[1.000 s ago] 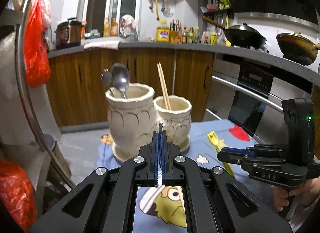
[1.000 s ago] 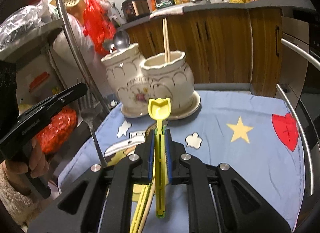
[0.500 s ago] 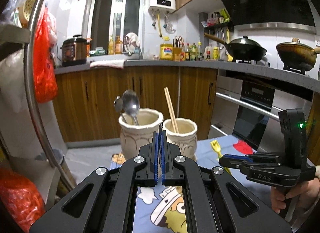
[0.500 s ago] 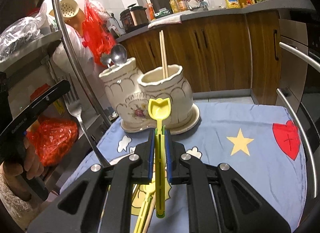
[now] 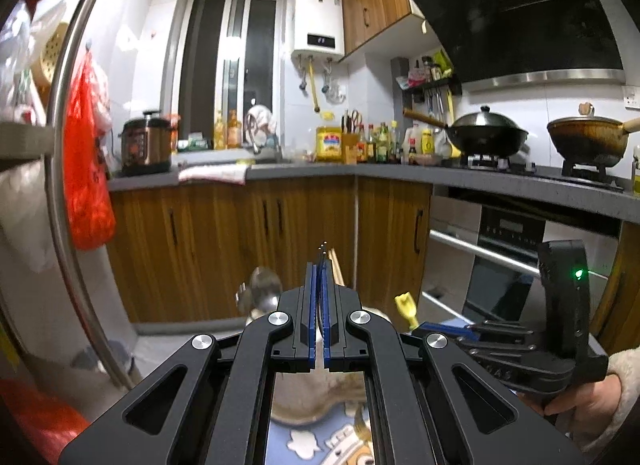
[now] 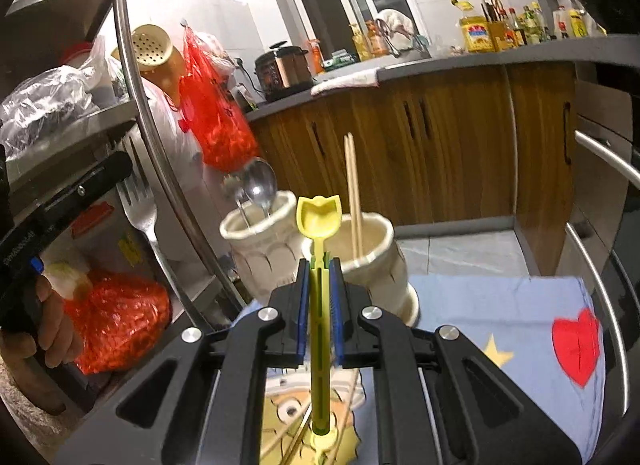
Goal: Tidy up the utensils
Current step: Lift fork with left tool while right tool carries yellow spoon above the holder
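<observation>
Left fingers (image 5: 319, 297): pressed together on a metal fork (image 6: 138, 209); its thin tines poke out just past my tips in my left view, and from the right view its head stands up beside the shelf post
Right fingers (image 6: 320, 293): nearly together, clamped on the stem of the yellow plastic spoon (image 6: 319, 217); the scoop sits just beyond my tips, the rest of the handle runs back between my pads toward me
How the yellow spoon handles: I judge it light, thin and a little flexible, smooth plastic, likely to pivot; mid-stem hold suits it
How the fork handles: stiff steel, heavier at the head, slippery on the pads; a firm pinch on the flat handle is what I want
Holders: left cream pot (image 6: 260, 241) with metal spoons (image 6: 260, 185), right cream pot (image 6: 372, 253) with chopsticks (image 6: 352, 193); both stand just ahead of and below my right tips, on the blue cloth (image 6: 500, 313) over the surface
Yellow spoon against pots: scoop above the gap between the two rims, touching neither
</observation>
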